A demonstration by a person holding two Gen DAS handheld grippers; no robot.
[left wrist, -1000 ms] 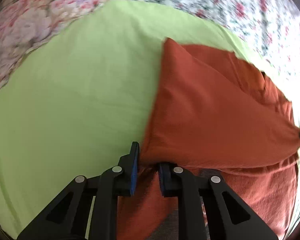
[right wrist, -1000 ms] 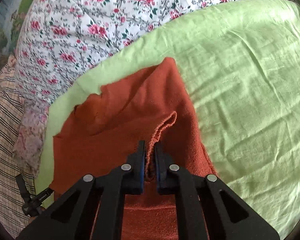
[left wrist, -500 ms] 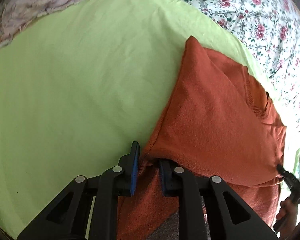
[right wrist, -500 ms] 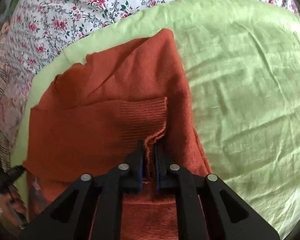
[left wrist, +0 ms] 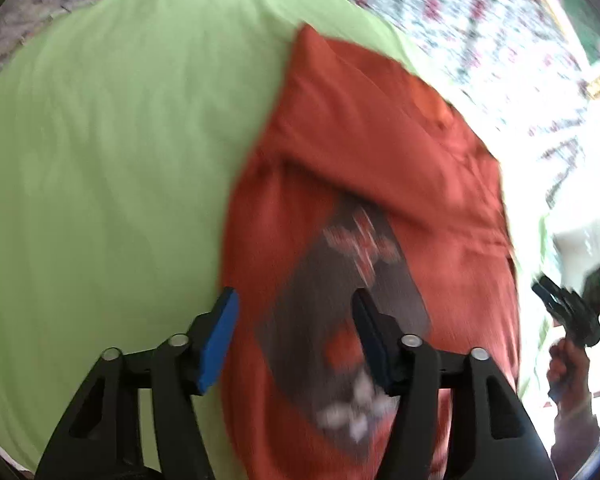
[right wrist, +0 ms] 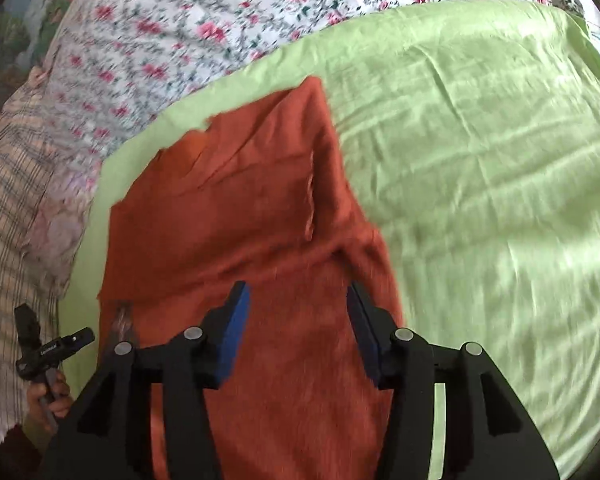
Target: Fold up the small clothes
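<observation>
A rust-orange knitted garment (left wrist: 372,168) (right wrist: 236,216) lies on a lime-green sheet (left wrist: 112,152) (right wrist: 480,160), its far part folded over the near part. A grey patterned panel (left wrist: 340,308) shows on it in the left wrist view. My left gripper (left wrist: 294,312) hovers over the garment's left edge, its jaws opening, and the cloth lies below them, not pinched. My right gripper (right wrist: 296,304) hangs over the garment's right side, jaws opening too, nothing pressed between the pads. Both views are blurred by motion.
A white floral bedspread (right wrist: 228,20) (left wrist: 480,20) lies beyond the green sheet. A checked cloth (right wrist: 8,208) sits at the left of the right wrist view. A person's hand (left wrist: 568,368) holds the other gripper at the right edge; the same appears as a hand (right wrist: 48,396) lower left.
Both grippers let go of the orange garment and opened wide. The lifted fold now lies flat on the garment, and both grippers drew back toward the near side.
</observation>
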